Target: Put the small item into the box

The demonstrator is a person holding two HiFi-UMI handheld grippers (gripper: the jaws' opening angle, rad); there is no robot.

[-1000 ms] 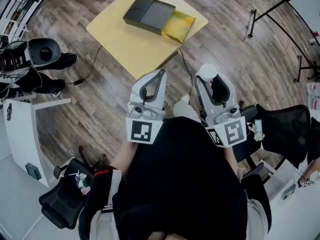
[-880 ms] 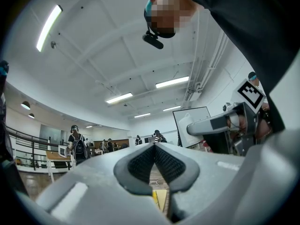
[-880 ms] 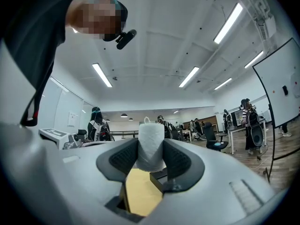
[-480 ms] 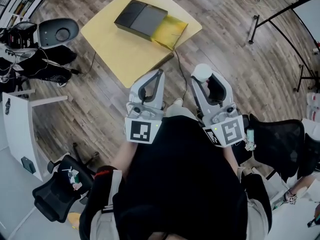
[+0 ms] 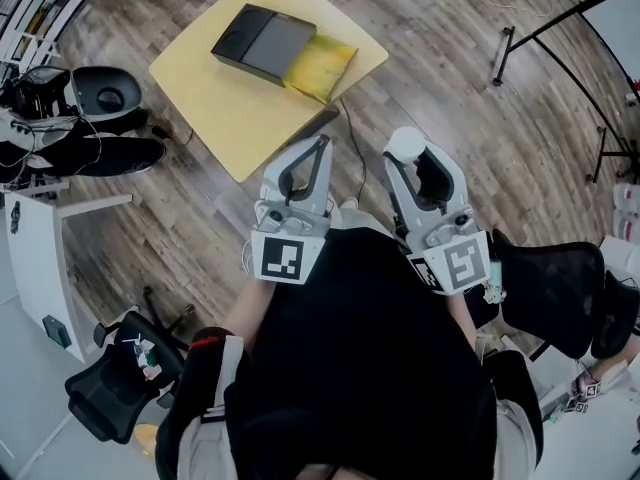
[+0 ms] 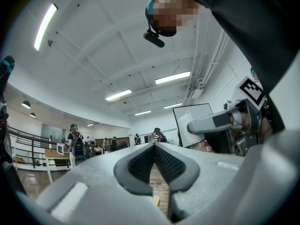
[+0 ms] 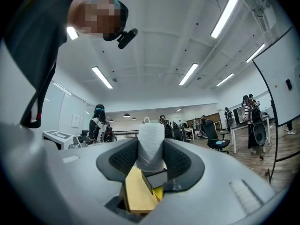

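Roll, white, pinched upright between the pads of right gripper, well apart from dark box with its yellow end, lying on yellow table. Left gripper closed tip to tip on nothing. Best to hold the squeeze steady, close in on the table, release only over the box. Against a second ago: table and box further left in head view; grip unchanged.

box on table | table ahead of left tongs, right tongs | roll in right tongs
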